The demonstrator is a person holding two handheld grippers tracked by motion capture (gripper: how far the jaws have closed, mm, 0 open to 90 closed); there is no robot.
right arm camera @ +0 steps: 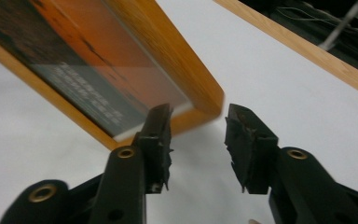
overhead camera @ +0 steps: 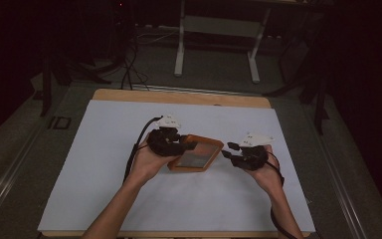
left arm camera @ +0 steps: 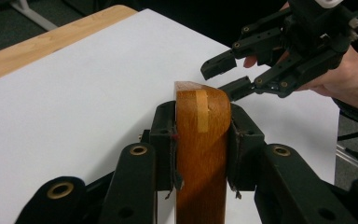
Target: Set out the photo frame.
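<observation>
white table sheet [overhead camera: 129,199]; left gripper [left arm camera: 200,140] fingers clamp wooden picture frame [overhead camera: 196,153] edge; right gripper [right arm camera: 198,140] fingers apart, frame corner between tips.

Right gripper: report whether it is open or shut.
Open. The right gripper shows a clear gap between its jaws, near the picture frame corner, gripping nothing.

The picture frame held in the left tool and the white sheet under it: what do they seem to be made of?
The picture frame looks like varnished wood: orange-brown, with grain and a paler strip at its corner. Its front pane seems to be glass or clear plastic; I cannot tell which. The white sheet looks like matte paper or thin board, flat and without shine.
</observation>
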